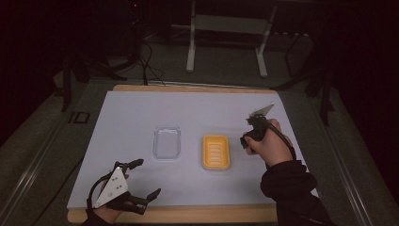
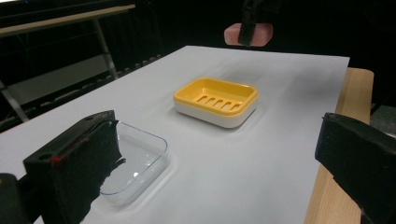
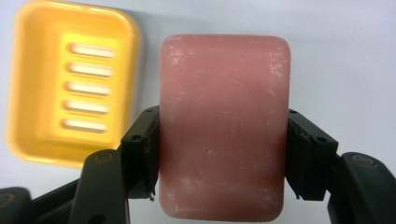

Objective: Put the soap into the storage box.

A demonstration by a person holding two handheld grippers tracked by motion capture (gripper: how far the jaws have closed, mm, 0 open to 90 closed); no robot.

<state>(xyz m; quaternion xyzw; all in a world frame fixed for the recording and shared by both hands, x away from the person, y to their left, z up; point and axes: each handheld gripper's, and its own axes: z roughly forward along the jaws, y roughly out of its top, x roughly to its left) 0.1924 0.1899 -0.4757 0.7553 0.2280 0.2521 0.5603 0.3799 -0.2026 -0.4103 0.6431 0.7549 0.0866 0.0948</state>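
- Pink rectangular soap bar [image 3: 223,126]: clamped by its long sides in your right gripper [image 3: 223,154], held above the white table sheet [image 1: 141,113], just beside the yellow slotted plastic soap dish [image 1: 216,151].
- Your left gripper [image 1: 141,181]: jaws wide, holding nothing, near the table's front edge; clear plastic tray [image 1: 167,141] ahead.

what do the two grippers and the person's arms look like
Both grippers are black with two blocky black fingers. The left gripper carries a grey three-cornered plate on top; the right gripper has a similar plate and trails a black cable. The right arm wears a dark sleeve.
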